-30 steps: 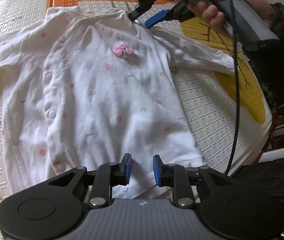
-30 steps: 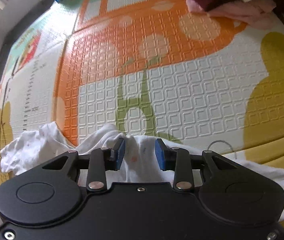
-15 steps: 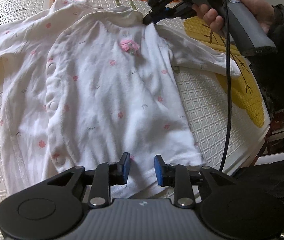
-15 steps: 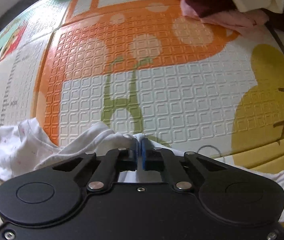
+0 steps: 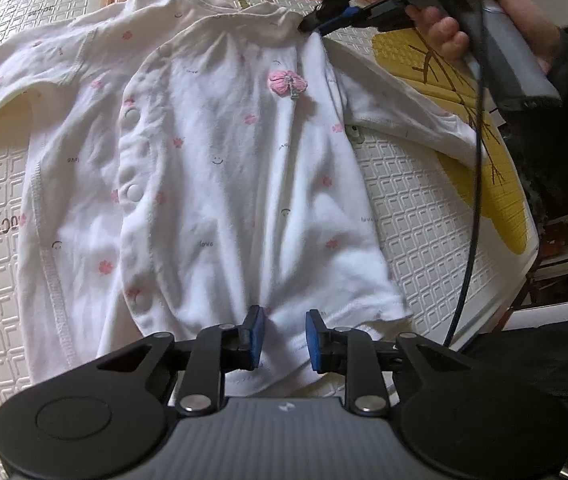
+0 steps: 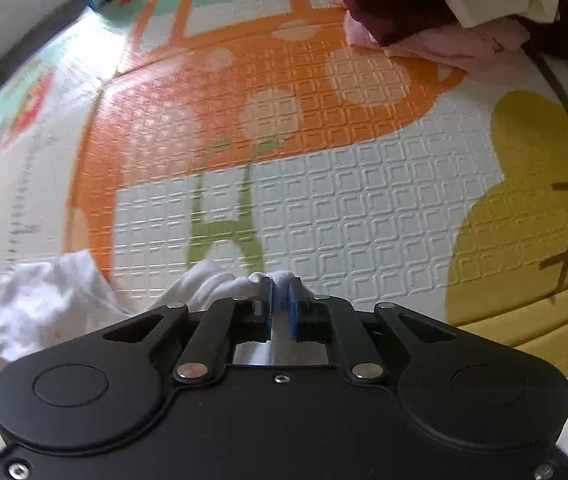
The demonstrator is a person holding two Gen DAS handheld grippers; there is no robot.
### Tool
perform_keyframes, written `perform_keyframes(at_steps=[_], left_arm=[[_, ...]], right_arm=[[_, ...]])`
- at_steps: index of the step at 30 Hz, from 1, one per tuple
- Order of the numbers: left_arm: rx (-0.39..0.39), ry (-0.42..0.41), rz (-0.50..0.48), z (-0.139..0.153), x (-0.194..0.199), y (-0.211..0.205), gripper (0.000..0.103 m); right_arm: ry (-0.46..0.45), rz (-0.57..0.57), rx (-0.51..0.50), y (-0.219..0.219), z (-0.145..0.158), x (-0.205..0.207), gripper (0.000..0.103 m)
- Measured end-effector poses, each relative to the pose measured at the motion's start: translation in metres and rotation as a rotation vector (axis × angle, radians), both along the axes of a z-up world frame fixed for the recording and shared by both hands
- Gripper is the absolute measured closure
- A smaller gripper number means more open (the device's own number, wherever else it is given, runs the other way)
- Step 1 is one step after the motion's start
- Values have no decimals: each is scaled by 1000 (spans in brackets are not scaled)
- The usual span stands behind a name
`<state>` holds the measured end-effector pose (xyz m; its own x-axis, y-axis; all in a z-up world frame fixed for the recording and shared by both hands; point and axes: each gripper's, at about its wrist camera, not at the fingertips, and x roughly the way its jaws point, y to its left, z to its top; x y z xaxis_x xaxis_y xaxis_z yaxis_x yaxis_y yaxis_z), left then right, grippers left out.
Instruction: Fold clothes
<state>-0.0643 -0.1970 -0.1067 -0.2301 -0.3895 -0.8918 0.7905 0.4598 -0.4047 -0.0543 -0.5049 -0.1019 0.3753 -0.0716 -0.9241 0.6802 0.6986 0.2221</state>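
Baby top [image 5: 219,184] spread flat on play mat [image 5: 424,216], both grippers at it.
Right gripper [image 6: 279,300] clenched on the collar fabric at the far edge, after closing then easing slightly; left gripper [image 5: 281,338] over the near hem, jaws apart, cloth between them but unpinched. Heap of clothes [image 6: 464,12] behind.

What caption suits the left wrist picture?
Left claw hovers open over the hem of a white flower-print baby top; right claw pinches its collar.
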Motion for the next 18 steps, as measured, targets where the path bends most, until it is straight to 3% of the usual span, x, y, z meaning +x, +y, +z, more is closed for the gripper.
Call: perform_keyframes(at_steps=[3, 7, 12, 18], left_arm=[[-6, -3, -5, 3, 2, -4, 73], [-50, -18, -4, 15, 7, -9, 71], [-132, -47, 60, 32, 25, -21, 67], [-161, -120, 149, 42, 52, -46, 67]], right_arm=[[-77, 20, -24, 6, 18, -13, 91], [-94, 30, 2, 11, 31, -30, 86], [-28, 1, 33, 18, 28, -61, 86], [17, -71, 59, 19, 17, -105, 86]])
